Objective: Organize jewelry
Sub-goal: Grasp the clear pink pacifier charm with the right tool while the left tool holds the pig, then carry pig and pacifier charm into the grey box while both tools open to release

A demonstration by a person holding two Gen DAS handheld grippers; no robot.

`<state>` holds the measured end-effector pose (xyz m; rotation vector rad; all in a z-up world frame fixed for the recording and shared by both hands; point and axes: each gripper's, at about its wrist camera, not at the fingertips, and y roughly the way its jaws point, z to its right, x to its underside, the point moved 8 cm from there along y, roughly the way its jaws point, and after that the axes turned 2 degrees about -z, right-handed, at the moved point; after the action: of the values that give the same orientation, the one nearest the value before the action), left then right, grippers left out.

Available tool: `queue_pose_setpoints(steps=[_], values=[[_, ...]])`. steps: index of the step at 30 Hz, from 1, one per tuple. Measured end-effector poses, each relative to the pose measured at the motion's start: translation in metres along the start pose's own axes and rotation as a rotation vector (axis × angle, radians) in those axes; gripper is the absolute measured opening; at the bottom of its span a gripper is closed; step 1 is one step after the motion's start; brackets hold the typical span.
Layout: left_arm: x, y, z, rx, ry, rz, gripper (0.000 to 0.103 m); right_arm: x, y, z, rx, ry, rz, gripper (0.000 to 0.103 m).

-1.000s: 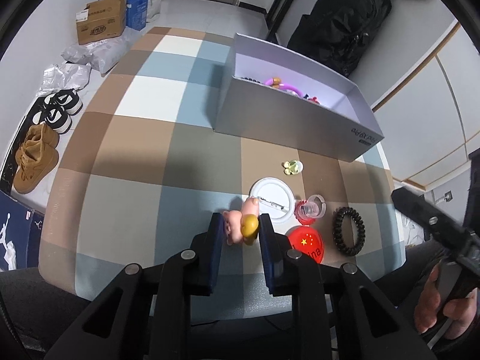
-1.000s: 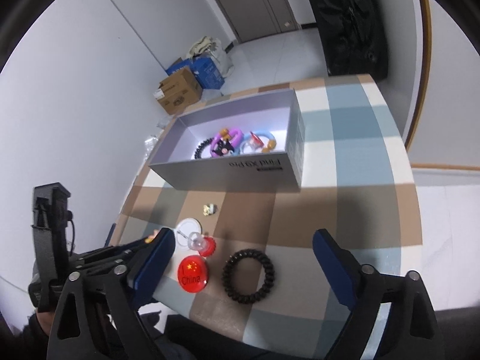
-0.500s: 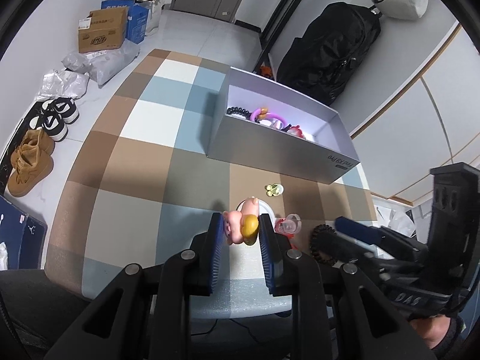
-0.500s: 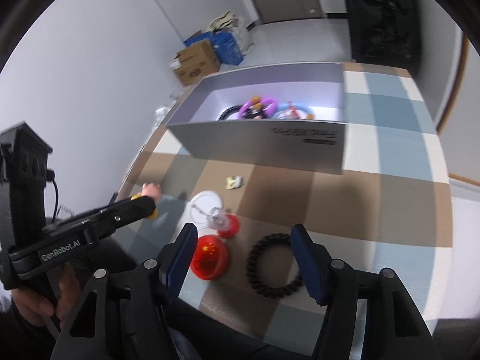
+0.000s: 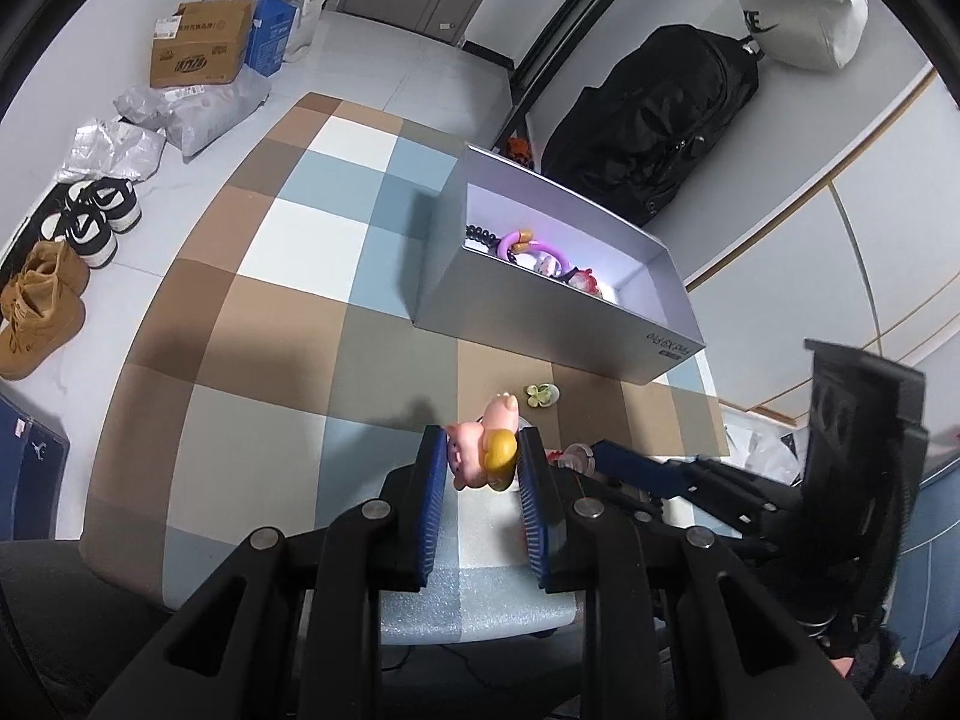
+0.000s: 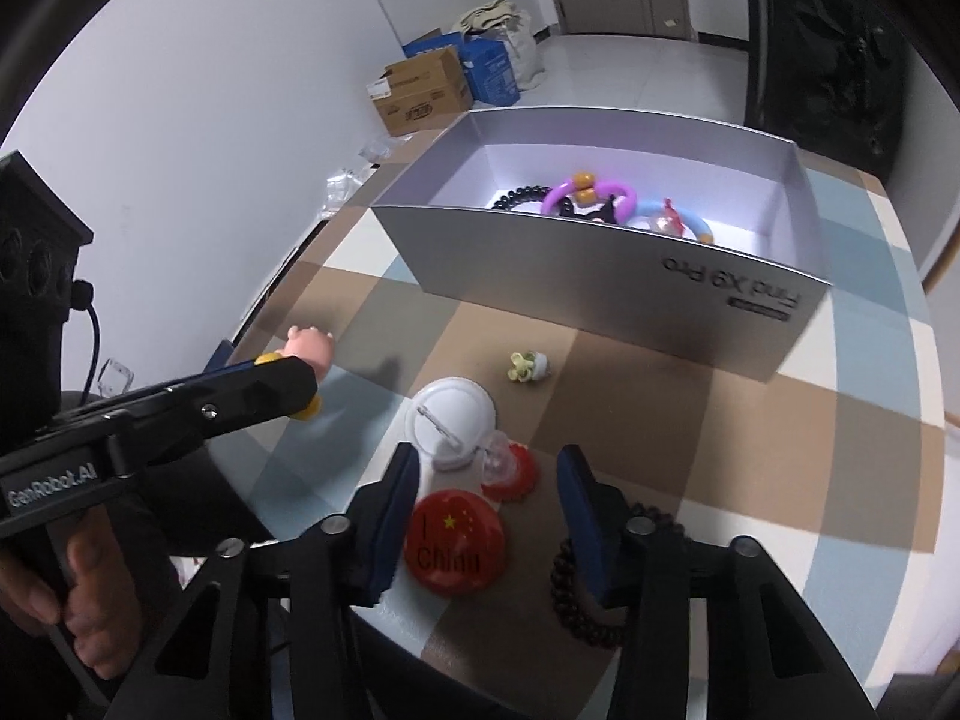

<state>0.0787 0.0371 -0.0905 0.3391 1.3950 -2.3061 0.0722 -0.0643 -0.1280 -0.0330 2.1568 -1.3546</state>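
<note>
My left gripper [image 5: 481,463] is shut on a pink and yellow pig figure [image 5: 480,450] and holds it above the near part of the checked table; the figure also shows in the right wrist view [image 6: 309,351]. My right gripper [image 6: 489,501] is open and hangs low over a red China badge [image 6: 454,540] and a red and clear trinket [image 6: 507,468]. A white round badge [image 6: 450,414], a small yellow-green clip [image 6: 526,365] and a dark bead bracelet [image 6: 579,591] lie nearby. The grey box [image 6: 630,294] farther back holds rings and bracelets.
The grey box [image 5: 558,324] stands at the far right of the table. On the floor to the left are shoes [image 5: 42,300], cardboard boxes [image 5: 201,54] and plastic bags. A black backpack [image 5: 654,114] leans behind the box.
My right gripper has come down over the red badge and its jaws have narrowed. My left gripper has risen with the pig figure still held.
</note>
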Motion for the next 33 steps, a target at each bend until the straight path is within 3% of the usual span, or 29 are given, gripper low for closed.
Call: queue_pose_setpoints(steps=[3, 5, 13, 24, 33], values=[[-0.001, 0.000, -0.003, 0.005, -0.013, 0.001, 0.018, 0.002, 0.008, -0.001, 0.007, -0.006, -0.030, 0.022], [-0.002, -0.001, -0.002, 0.021, -0.019, 0.002, 0.019, 0.001, 0.010, 0.000, 0.053, -0.019, -0.033, 0.017], [-0.007, -0.003, 0.002, 0.050, -0.035, 0.010, 0.019, -0.001, 0.007, 0.007, 0.057, 0.016, -0.029, 0.017], [-0.015, -0.005, 0.002, 0.019, -0.039, 0.046, 0.019, -0.019, -0.017, 0.015, 0.055, 0.039, 0.054, 0.017], [-0.030, -0.001, 0.022, -0.039, 0.038, 0.085, 0.019, -0.039, -0.043, 0.021, 0.017, 0.059, 0.134, 0.017]])
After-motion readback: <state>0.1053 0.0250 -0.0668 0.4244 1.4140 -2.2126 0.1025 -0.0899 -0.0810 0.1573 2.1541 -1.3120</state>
